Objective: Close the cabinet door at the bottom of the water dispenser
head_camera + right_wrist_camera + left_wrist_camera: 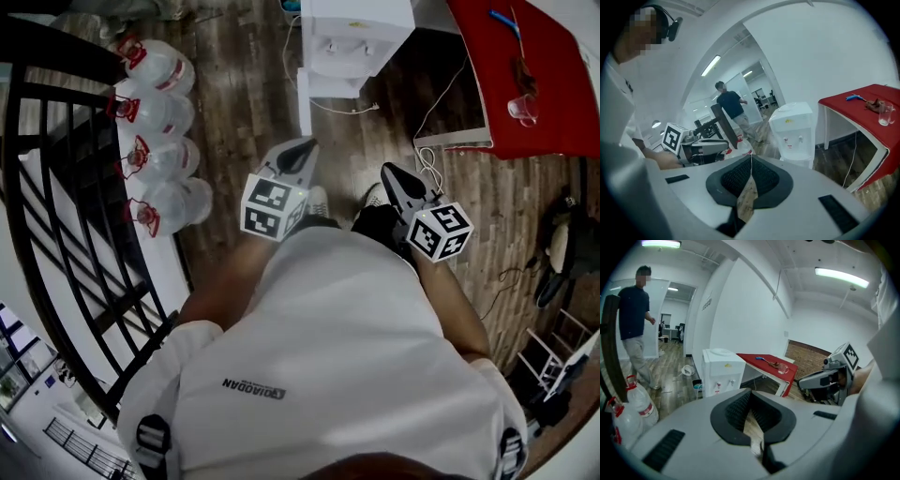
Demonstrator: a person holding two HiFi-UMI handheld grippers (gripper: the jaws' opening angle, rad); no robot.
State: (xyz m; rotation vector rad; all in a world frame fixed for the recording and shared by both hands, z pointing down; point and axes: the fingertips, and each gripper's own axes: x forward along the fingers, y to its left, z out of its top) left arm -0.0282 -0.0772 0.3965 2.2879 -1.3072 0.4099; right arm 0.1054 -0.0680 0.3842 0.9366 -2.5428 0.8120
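Wood-plank floor (pixel 244 84) carries water dispenser (pixel 356 37), red table (pixel 553 84), apparently four water jugs (pixel 164 155).

A white shirt (pixel 356 319) bears dark lettering (pixel 253 388) and, seemingly, black straps (pixel 153 441).

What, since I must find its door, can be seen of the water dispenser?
White, boxy, plastic-looking water dispenser stands upright on the wood floor beside the red table. No bottle on its round-recessed top; two taps on the front. In the head view a white panel, likely the open door, juts from its base.
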